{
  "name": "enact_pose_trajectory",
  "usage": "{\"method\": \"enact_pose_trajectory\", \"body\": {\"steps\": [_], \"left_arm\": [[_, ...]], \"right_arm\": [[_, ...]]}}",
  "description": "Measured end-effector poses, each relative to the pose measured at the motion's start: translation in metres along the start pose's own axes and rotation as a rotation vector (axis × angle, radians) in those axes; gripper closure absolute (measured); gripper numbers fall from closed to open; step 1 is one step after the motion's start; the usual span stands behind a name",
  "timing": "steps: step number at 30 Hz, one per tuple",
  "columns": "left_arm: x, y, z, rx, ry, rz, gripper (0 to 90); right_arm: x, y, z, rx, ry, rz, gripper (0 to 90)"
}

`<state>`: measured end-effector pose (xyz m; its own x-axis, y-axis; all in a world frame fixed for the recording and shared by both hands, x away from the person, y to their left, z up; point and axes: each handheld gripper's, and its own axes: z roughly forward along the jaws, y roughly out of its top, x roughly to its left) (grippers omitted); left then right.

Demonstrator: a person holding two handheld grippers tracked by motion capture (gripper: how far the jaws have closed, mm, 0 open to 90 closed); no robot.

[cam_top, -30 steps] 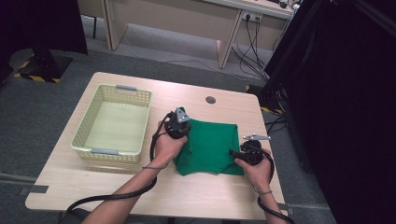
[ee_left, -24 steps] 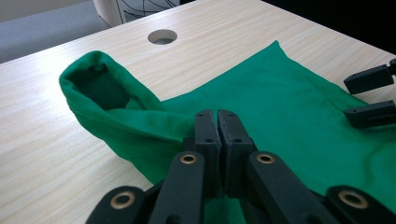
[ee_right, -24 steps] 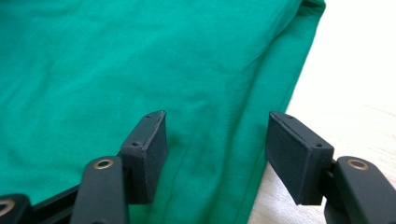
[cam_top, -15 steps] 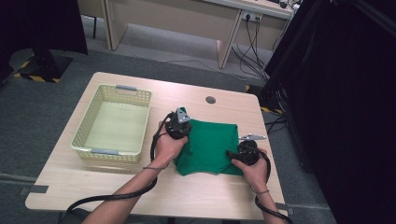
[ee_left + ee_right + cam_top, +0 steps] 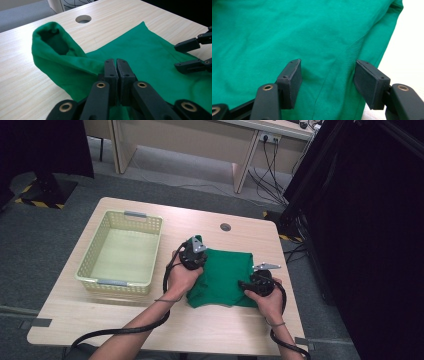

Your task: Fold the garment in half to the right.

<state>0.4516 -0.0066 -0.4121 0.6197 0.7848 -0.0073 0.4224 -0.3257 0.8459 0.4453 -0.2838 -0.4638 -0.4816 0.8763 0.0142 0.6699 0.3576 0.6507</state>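
Observation:
A green garment [image 5: 225, 277] lies folded on the wooden table [image 5: 125, 320]. My left gripper [image 5: 204, 259] sits at its left edge, shut on a pinch of the garment [image 5: 75, 67]. Beside those jaws a sleeve opening [image 5: 51, 37] stands up in a loop. My right gripper [image 5: 243, 284] rests at the garment's right edge, pointing left. It is open, and its jaws straddle a seam [image 5: 329, 75] without pressing on the fabric. The right gripper's [image 5: 191, 55] open jaws also show at the right edge of the left gripper view.
A pale yellow plastic basket [image 5: 120, 254] stands with nothing in it on the table's left half. A round cable hole [image 5: 225, 226] lies in the tabletop behind the garment. A black curtain [image 5: 370, 220] hangs off the table's right side, and desks stand beyond.
My right gripper has edged a little to the left, further over the garment. The left gripper and the garment have stayed put.

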Motion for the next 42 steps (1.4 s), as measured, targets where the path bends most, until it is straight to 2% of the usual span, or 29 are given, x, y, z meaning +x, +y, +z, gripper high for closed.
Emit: {"method": "enact_pose_trajectory", "body": {"steps": [14, 21, 27, 29, 37, 42], "left_arm": [[-0.004, 0.0, 0.003, 0.013, -0.009, 0.009, 87.1], [-0.006, -0.002, 0.006, 0.022, -0.014, 0.013, 87.1], [-0.007, -0.002, 0.007, 0.022, -0.013, 0.015, 87.1], [-0.006, -0.002, 0.008, 0.021, -0.012, 0.015, 87.1], [-0.007, -0.002, 0.008, 0.021, -0.016, 0.015, 87.1], [-0.008, -0.002, 0.009, 0.02, -0.016, 0.014, 87.1]], "right_arm": [[0.013, 0.007, 0.006, 0.007, 0.03, -0.036, 39.5], [0.017, 0.01, 0.007, 0.015, 0.037, -0.038, 38.4], [0.014, 0.013, -0.005, -0.035, 0.016, -0.016, 38.4], [0.013, 0.013, -0.006, -0.036, 0.015, -0.018, 38.3], [0.013, 0.011, 0.003, 0.004, 0.02, -0.025, 38.3], [0.014, 0.009, 0.007, 0.008, 0.028, -0.022, 38.5]]}}
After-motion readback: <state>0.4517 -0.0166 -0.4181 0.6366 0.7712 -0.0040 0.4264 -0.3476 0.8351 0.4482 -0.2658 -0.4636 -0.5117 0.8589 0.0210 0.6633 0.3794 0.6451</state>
